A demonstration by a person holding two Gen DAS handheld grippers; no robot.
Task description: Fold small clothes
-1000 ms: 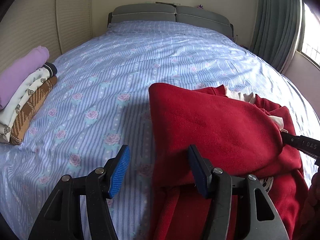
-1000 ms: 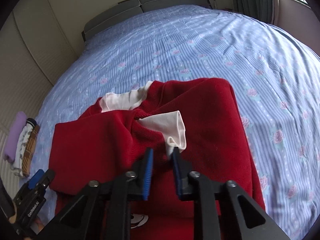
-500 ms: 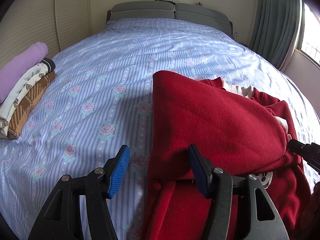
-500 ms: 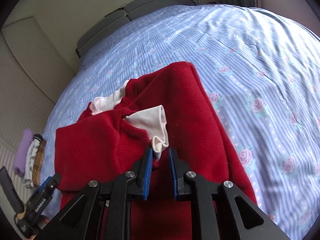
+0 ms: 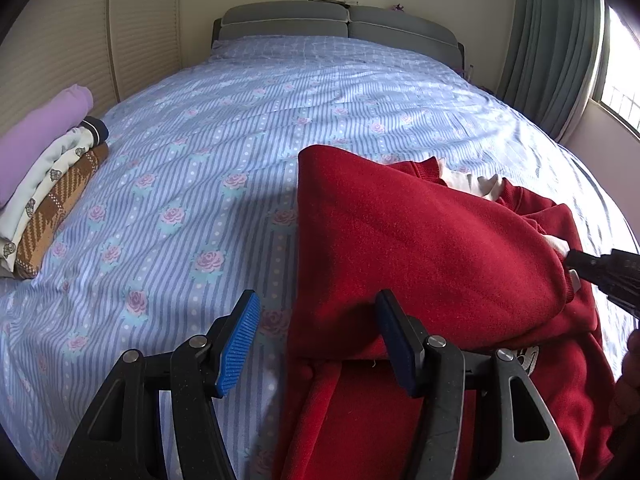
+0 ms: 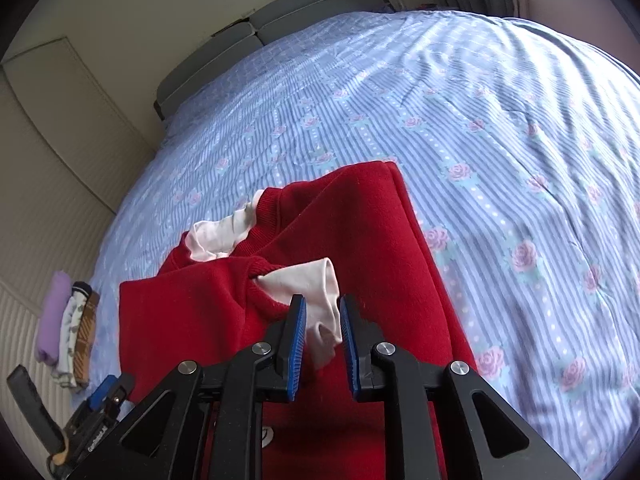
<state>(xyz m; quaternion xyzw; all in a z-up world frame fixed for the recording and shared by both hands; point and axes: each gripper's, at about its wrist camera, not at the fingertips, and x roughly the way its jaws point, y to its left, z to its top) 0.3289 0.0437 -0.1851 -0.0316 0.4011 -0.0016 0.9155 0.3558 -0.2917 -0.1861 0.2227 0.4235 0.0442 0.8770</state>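
Observation:
A red sweatshirt (image 5: 420, 240) with a white inner collar and cuff lies on the blue floral bed, its left sleeve folded across the body. My left gripper (image 5: 316, 340) is open and empty, straddling the garment's left edge. In the right wrist view the sweatshirt (image 6: 360, 216) fills the lower middle. My right gripper (image 6: 322, 320) has a narrow gap between its jaws, with the white sleeve cuff (image 6: 316, 292) lying between the pads. The right gripper also shows at the right edge of the left wrist view (image 5: 600, 270).
A stack of folded clothes (image 5: 44, 176), purple on top, then white printed and brown plaid, sits at the bed's left edge; it also shows in the right wrist view (image 6: 68, 332). A grey headboard (image 5: 340, 24) is at the far end. Curtains (image 5: 552, 48) hang at right.
My right gripper closed tight on the white cuff, then its jaws parted a little. The left gripper stayed open and shifted slightly along the garment's left edge.

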